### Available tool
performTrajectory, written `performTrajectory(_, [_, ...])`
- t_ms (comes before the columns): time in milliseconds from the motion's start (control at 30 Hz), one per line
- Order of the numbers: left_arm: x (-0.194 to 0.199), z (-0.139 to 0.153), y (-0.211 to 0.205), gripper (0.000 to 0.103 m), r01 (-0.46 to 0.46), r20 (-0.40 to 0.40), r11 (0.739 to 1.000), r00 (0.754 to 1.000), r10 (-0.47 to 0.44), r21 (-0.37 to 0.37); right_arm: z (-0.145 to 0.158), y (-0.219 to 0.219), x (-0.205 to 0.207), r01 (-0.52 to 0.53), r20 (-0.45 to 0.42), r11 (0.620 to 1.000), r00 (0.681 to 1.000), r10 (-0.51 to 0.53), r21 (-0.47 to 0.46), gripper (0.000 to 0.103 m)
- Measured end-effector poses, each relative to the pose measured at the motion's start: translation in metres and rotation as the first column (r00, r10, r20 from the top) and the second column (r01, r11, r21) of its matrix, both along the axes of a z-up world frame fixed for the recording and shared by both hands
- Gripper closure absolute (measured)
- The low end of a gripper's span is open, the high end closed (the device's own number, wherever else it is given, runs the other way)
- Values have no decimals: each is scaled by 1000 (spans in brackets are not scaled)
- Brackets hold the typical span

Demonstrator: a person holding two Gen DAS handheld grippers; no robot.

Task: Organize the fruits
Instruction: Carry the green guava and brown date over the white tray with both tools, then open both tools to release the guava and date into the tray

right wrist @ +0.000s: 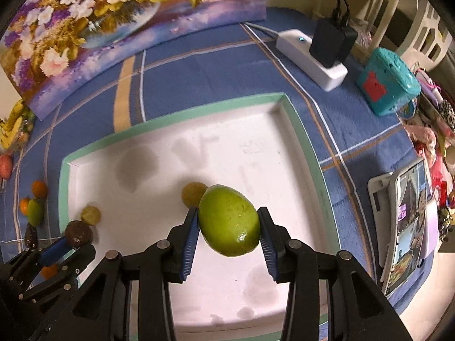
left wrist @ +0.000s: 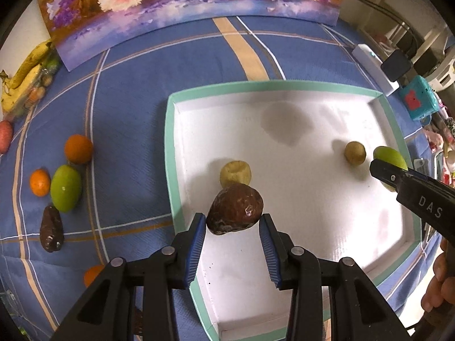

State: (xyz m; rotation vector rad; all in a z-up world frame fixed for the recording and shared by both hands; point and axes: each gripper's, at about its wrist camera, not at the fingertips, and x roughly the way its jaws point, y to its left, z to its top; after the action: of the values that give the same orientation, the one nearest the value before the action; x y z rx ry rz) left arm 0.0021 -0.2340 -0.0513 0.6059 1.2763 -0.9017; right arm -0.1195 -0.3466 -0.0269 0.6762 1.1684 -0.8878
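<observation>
The left gripper (left wrist: 233, 221) pinches a dark brown, glossy, mottled fruit (left wrist: 235, 212) above the white tray's (left wrist: 170, 153) left edge. The right gripper (right wrist: 229, 223) pinches a smooth, bright green oval fruit (right wrist: 229, 221) over the tray's middle, beside a small dull-yellow fruit (right wrist: 192, 197).

Right hand-held gripper (right wrist: 229, 221) clamped on a green mango (right wrist: 229, 220), blue pads pressing both sides, above the white tray (right wrist: 298, 130). Just behind the mango, a round yellowish fruit (right wrist: 192, 194) inside the tray. Near the tray's left edge, left hand-held gripper (right wrist: 71, 241) gripping a dark brown fruit (right wrist: 78, 233), beside another yellowish fruit (right wrist: 90, 214). Left of the tray, on the blue checked cloth (right wrist: 199, 65): oranges (right wrist: 39, 189), a second green mango (right wrist: 35, 212).
</observation>
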Motion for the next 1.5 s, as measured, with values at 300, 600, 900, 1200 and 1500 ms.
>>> performTrajectory(300, [-6,-7,-4,62,8,3,1000,1000,-8,6,-20,-1,-2,9,-24,999,1000,-8,41,61])
performTrajectory(600, [-5,-5,-5,62,6,4,1000,1000,-6,6,-24,1,4,1,-41,1000,999,0,31,60])
performTrajectory(900, [-4,-15,-7,61,-4,-17,1000,1000,4,26,-30,4,5,8,-52,999,999,-6,31,59])
performTrajectory(1200, [0,-15,-8,54,-10,-29,1000,1000,10,19,-31,2,6,5,-45,1000,999,-4,30,57])
performTrajectory(1500, [0,-13,-14,41,-5,-55,1000,998,5,2,-34,0,4,2,-37,999,999,0,33,34])
